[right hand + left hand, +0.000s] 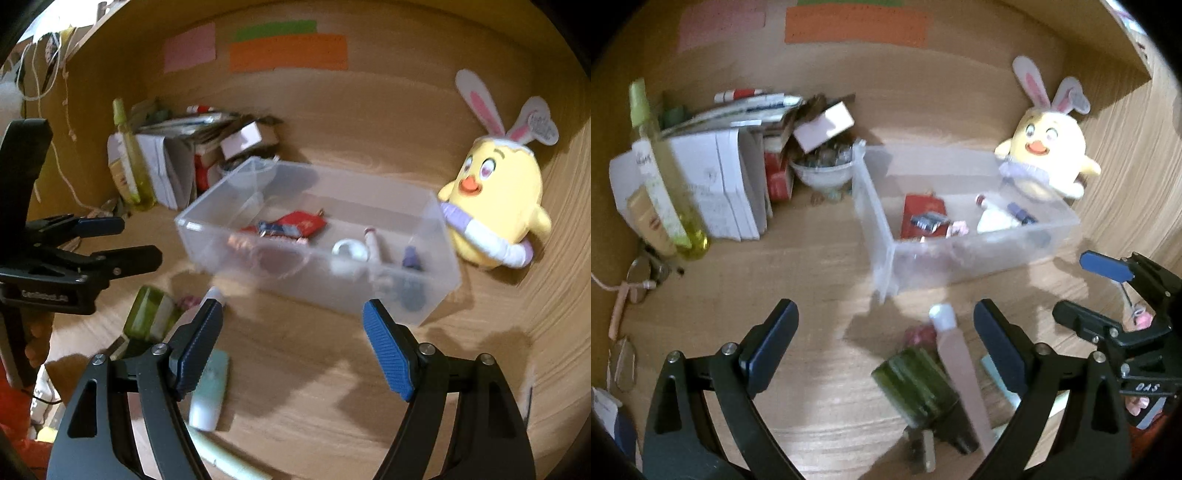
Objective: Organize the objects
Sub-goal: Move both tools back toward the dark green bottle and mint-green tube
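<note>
Left gripper [886,343]: jaws wide apart, nothing between the pads, hanging over the wooden desktop [775,280]. Just ahead of it and toward its right finger lie a dark green bottle [916,380] on its side and a pale pink tube [960,373] with a white cap, touching or nearly so (blurred, cannot tell). A small reddish thing [921,334] sits just behind the bottle, too blurred to name.

Right gripper [291,343]: jaws apart, empty, blue ribbed pads [388,358] clear of everything. By its left finger lies a mint-green tube [210,387] with a white cap, partly hidden under the finger; another pale tube [225,458] lies nearer the camera at the near edge.

Beyond both grippers, mid-desktop, stands a clear plastic bin [439,295], open-topped. Inside: a red packet [303,223] toward the left end, a white roundish item [349,253] in the middle, a small purple item [410,258] toward the right end (details blurred).

A yellow chick plush with bunny ears [498,206] leans at the right end of the bin, against the back right corner of the desk. At the back left corner: a stack of white boxes and papers [720,184], a tall yellow-green bottle [661,177], a white bowl [823,173] of small things. Coloured paper strips [288,51] are stuck on the back wall.
</note>
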Demonstrator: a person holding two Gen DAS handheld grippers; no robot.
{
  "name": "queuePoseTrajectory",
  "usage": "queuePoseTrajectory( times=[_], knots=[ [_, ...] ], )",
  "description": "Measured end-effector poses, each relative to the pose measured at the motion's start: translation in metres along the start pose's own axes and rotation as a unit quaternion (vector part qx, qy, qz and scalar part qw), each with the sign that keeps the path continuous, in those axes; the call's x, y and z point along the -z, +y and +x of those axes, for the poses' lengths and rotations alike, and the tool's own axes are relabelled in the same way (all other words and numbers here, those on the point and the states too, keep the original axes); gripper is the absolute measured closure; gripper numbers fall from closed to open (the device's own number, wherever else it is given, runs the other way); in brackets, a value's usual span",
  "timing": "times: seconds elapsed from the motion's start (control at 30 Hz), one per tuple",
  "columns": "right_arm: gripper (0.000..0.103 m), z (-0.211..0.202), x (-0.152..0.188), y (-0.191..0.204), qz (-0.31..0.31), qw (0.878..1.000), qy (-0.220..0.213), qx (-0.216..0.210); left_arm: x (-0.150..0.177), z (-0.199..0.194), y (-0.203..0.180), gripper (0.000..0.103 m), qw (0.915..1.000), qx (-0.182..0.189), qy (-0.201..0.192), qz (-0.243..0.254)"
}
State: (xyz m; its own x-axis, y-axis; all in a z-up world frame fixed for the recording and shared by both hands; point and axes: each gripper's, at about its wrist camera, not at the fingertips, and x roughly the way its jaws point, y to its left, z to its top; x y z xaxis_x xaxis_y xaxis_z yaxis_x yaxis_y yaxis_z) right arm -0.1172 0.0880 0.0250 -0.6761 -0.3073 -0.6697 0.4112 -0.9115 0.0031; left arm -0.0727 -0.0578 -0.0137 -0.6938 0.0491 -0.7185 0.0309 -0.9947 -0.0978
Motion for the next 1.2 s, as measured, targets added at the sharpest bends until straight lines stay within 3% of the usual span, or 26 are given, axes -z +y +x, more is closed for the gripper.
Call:
queuePoseTrajectory(
  times=[0.57,1.0,1.07,1.2],
  knots=[
    [0.027,0.030,0.040,0.016,0.044,0.995,0.088,-0.033,0.043,0.018,0.002,0.006,0.9976,0.028,0.063,-0.005],
    [0.029,0.034,0.039,0.041,0.004,0.995,0.099,-0.032,0.050,0.023,0.016,0.008,0.9953,0.049,0.073,-0.042],
    [0.041,0.036,0.039,0.041,0.004,0.994,0.102,-0.036,0.050,0.024,0.017,0.016,0.9946,0.058,0.075,-0.041],
    [0.054,0.035,0.039,0.041,-0.003,0.995,0.100,-0.027,0.049,0.024,0.013,0.031,0.9952,0.059,0.073,-0.029]
  ],
)
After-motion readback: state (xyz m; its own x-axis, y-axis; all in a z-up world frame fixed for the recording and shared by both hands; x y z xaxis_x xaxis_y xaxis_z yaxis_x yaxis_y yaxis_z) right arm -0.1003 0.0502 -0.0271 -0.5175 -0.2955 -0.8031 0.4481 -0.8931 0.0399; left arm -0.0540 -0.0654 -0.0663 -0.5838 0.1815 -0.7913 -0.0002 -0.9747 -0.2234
